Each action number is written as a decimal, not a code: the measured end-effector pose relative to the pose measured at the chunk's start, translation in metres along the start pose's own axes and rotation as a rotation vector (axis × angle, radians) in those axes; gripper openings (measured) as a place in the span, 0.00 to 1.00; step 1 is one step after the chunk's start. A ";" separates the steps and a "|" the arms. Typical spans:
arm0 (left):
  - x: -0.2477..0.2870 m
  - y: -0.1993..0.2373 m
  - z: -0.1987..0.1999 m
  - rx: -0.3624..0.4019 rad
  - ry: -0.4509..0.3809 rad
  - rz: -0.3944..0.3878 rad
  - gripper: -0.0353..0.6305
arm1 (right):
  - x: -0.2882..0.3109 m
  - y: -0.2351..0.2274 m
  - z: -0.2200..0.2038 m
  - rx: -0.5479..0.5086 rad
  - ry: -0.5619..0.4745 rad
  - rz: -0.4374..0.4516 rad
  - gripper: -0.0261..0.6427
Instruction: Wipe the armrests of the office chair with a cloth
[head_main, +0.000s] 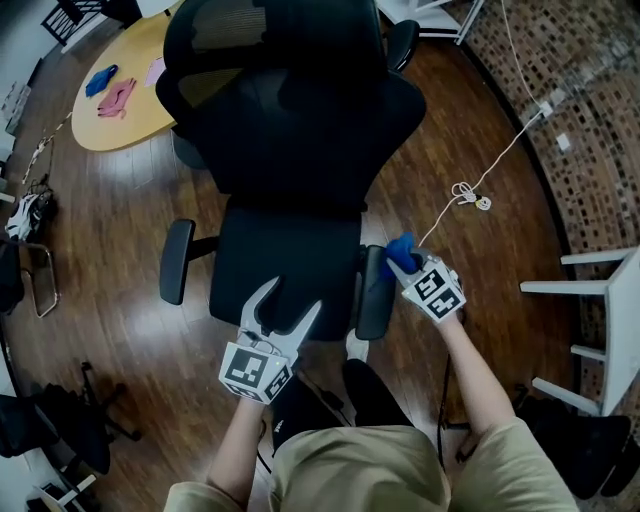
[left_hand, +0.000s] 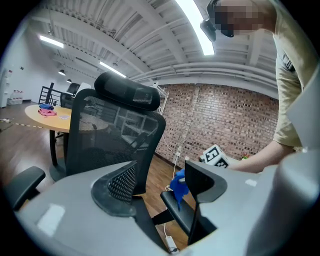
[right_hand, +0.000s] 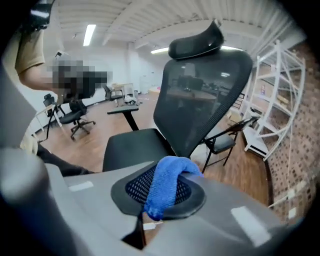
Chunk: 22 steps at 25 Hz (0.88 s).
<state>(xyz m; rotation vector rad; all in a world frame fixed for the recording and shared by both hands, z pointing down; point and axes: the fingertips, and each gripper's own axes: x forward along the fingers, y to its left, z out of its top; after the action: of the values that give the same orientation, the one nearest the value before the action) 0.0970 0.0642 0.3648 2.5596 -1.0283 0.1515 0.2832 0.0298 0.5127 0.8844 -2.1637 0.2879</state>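
Two handheld grippers are positioned over the black mesh-backed office chair (head_main: 290, 130). The right gripper (head_main: 405, 266) has its jaws pinched on a blue terry cloth (head_main: 402, 248). The cloth folds over the jaw tips and hangs below them. Directly beneath these jaws lies the far end of the black padded right armrest (head_main: 375, 300), with the cloth against it. The left gripper (head_main: 293, 300) has its jaws spread with nothing between them. The black seat cushion (head_main: 285, 255) lies just ahead of its tips. The black left armrest (head_main: 177, 262) is well to this gripper's left.
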 end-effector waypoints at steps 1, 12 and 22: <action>-0.002 0.004 0.000 -0.003 -0.002 0.007 0.47 | 0.017 -0.008 0.007 -0.036 0.034 0.021 0.07; -0.026 0.029 -0.005 -0.034 -0.013 0.047 0.47 | 0.082 0.091 -0.025 -0.187 0.346 0.460 0.07; -0.022 0.021 -0.012 -0.026 -0.006 0.037 0.47 | 0.015 0.253 -0.068 -0.283 0.348 0.773 0.07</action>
<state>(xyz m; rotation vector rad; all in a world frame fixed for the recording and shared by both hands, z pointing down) 0.0672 0.0690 0.3769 2.5207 -1.0727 0.1396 0.1441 0.2388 0.5887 -0.1840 -2.0516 0.4546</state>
